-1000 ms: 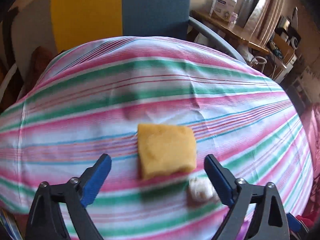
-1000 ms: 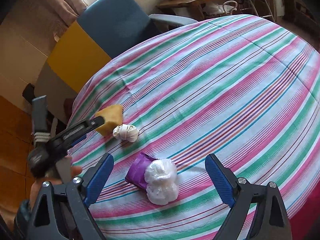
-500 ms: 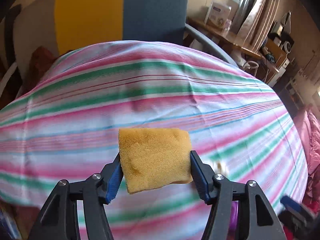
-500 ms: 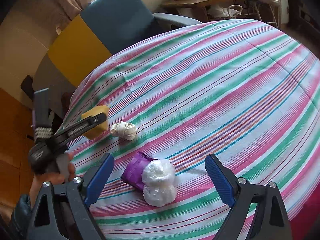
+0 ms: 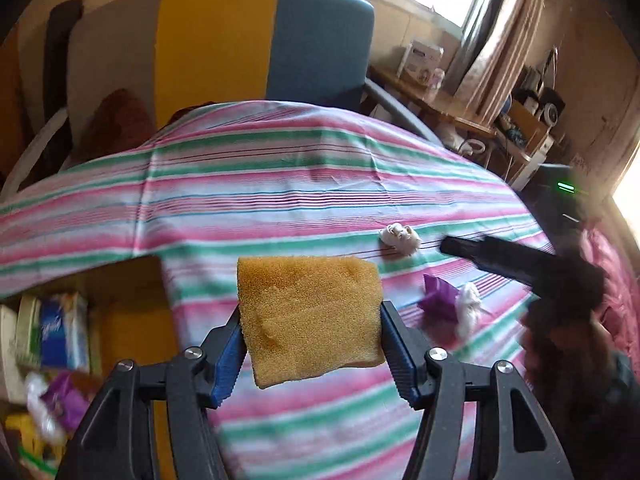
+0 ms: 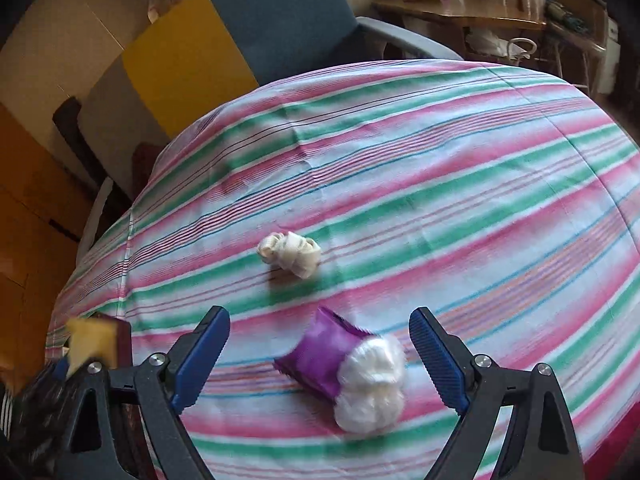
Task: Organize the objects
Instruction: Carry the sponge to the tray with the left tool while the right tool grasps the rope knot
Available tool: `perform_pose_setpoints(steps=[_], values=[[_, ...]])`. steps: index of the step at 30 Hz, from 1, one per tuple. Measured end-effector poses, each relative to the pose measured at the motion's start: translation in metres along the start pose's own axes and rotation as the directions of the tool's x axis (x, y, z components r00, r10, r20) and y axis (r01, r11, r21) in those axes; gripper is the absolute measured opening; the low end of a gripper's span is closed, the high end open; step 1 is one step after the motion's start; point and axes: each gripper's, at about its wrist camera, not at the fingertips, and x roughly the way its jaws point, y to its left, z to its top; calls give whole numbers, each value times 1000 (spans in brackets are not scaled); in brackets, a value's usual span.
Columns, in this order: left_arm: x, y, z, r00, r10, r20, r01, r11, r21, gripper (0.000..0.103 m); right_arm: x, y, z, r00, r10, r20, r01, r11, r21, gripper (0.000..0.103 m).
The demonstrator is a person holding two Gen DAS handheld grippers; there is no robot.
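**Listener:** What is in front of you, from the biggest thing down?

**Me:** A table under a striped cloth (image 6: 440,168) in pink, green and white fills both views. Behind it stands a blue chair (image 5: 320,40). On the cloth lie a purple packet (image 6: 320,354) with a white crumpled plastic bundle (image 6: 372,392) touching it, and farther off a small white knotted roll (image 6: 290,254).

**Listener:** And your jaws?

**Me:** My left gripper (image 5: 310,354) is closed partway onto a yellow sponge (image 5: 310,316); both blue pads press its sides and it hangs above the cloth near the table's edge. My right gripper (image 6: 320,364) stands wide, gripping nothing, with the packet and bundle lying on the cloth between its fingers, untouched as far as I can tell.

**Listener:** What does one camera catch that the other misses?

**Me:** Only the left view shows a box (image 5: 132,328) beyond the table's edge, holding cartons and a blurred purple packet. Only the right view shows the open jaws plainly; the sponge there is a blur at the lower left.
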Motion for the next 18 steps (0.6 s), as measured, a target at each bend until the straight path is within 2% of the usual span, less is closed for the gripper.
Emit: perform_pose_setpoints(steps=[4, 10, 11, 12, 13, 15, 18], values=[[-27, 17, -12, 999, 21, 40, -20, 1000, -23, 63, 30, 13, 23, 999, -12, -37, 13, 1000, 4, 92], [-49, 53, -31, 997, 58, 42, -53, 994, -98, 63, 72, 27, 44, 993, -69, -91, 72, 997, 22, 91], [-52, 59, -35, 997, 65, 42, -60, 992, -113, 63, 79, 29, 44, 991, -87, -101, 89, 996, 15, 81], [-55, 64, -38, 996, 71, 45, -65, 990, -125, 63, 86, 32, 44, 988, -96, -118, 97, 995, -2, 45], [-59, 69, -41, 996, 79, 50, -71, 988, -137, 63, 94, 36, 42, 983, -110, -144, 105, 994, -41, 43], [-64, 78, -49, 992, 109, 59, -99, 984, -150, 63, 92, 46, 37, 982, -147, -118, 136, 986, -99, 42], [-68, 88, -61, 989, 134, 57, -123, 977, -174, 63, 79, 64, 20, 989, -80, -125, 57, 983, -177, 41]])
